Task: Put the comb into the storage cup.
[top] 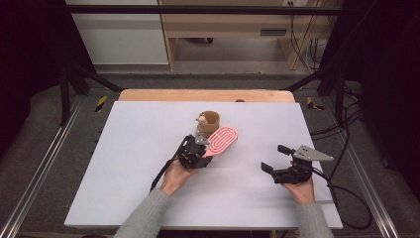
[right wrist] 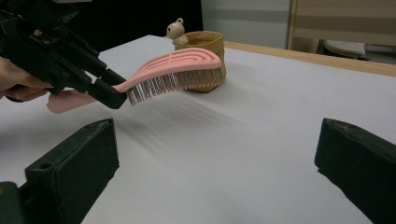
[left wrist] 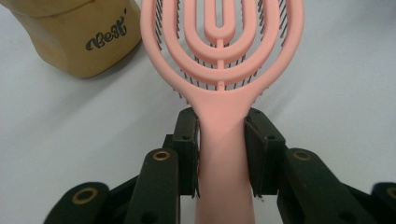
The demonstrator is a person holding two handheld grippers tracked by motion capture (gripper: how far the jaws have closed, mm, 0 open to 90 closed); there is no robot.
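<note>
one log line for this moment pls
left gripper: shut on pink hairbrush handle, lifted off table | right gripper: open, empty | brown cup: behind brush

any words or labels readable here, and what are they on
"Best" in dark script, with a small mark after it: on the side of the tan cup, seen in the left gripper view.
The pink hairbrush shows no readable text.
A label on the far cabinet is too small to read.

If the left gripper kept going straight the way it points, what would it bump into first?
Probably the brown cup. The left gripper holds a pink hairbrush whose head would likely touch the cup first, though depth is unclear.
</note>
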